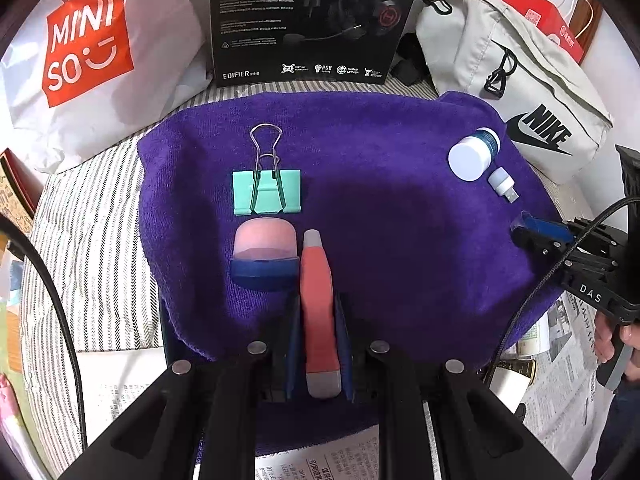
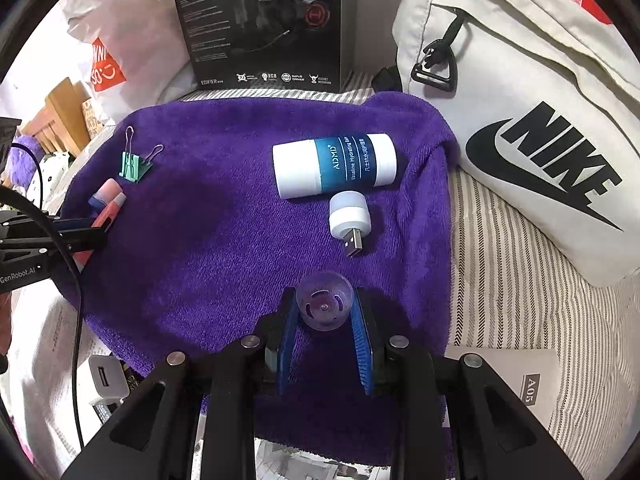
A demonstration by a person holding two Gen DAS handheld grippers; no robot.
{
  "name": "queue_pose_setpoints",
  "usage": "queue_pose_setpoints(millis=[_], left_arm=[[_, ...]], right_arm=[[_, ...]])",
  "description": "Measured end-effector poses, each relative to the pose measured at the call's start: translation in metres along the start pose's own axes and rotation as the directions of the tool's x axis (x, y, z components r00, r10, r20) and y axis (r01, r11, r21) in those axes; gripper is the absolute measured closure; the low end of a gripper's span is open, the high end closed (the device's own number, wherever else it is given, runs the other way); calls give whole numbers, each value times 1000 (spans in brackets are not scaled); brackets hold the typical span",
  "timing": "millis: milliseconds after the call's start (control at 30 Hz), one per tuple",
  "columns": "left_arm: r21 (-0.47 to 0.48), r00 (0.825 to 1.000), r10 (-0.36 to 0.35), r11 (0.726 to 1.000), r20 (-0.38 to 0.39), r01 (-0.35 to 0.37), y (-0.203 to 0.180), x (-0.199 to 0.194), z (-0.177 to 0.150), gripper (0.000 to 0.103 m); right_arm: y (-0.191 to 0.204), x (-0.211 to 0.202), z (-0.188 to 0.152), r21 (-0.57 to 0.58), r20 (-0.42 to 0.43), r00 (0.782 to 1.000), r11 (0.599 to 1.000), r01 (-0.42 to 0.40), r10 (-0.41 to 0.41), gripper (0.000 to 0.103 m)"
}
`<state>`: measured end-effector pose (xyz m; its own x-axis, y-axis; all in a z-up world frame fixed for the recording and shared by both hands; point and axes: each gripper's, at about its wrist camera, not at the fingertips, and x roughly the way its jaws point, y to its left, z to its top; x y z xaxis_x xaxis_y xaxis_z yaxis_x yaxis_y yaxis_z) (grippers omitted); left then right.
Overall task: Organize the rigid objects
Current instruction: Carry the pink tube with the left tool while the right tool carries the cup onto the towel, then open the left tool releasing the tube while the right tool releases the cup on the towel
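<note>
Red pen [image 1: 319,312] gripped lengthwise in your left tongs [image 1: 318,340] | right tongs [image 2: 325,320] clamp clear cap [image 2: 325,300] | USB light [image 2: 347,216] just ahead, plug toward you

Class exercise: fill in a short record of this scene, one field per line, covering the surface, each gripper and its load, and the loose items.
surface: purple towel
left gripper: shut on red utility knife
right gripper: shut on clear round cap
left group: green binder clip, pink-and-blue eraser beside knife tip
right group: white-and-blue balm tube, USB plug light lying just below it
</note>
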<state>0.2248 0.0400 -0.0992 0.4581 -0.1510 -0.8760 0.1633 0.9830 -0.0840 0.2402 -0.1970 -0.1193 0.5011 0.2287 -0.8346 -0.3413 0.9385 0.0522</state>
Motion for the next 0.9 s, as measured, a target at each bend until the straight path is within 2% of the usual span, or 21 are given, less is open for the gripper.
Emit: queue_pose_setpoints(millis=[100, 267, 300, 433, 533, 667, 800, 900], left_arm=[[20, 1000, 24, 1000, 7, -24, -5, 1, -1, 86], [8, 1000, 25, 1000, 2, -25, -4, 0, -2, 86], [7, 1000, 25, 1000, -1, -25, -4, 0, -3, 86], [6, 1000, 11, 1000, -10, -11, -6, -2, -5, 74], [21, 1000, 20, 1000, -17, -19, -10, -3, -9, 66], [-37, 999, 40, 998, -35, -41, -4, -7, -11, 53], [-67, 996, 78, 994, -33, -81, 1, -19, -12, 53], [-53, 996, 86, 995, 0, -86, -6, -40, -17, 53]], right_arm=[[0, 1, 1, -4, -1, 1000, 1000, 1, -1, 76], [0, 0, -1, -23, 7, 1000, 1000, -7, 7, 75], [0, 0, -2, -22, 6, 1000, 1000, -13, 13, 73], [2, -2, -3, -21, -6, 999, 999, -49, 49, 60], [5, -4, -5, -37, -18, 999, 998, -43, 43, 59], [2, -14, -8, -13, -25, 999, 999, -46, 46, 54], [-4, -31, -16, 22, -19, 997, 997, -72, 72, 52], [-3, -48, -25, 25, -5, 999, 998, -49, 49, 49]])
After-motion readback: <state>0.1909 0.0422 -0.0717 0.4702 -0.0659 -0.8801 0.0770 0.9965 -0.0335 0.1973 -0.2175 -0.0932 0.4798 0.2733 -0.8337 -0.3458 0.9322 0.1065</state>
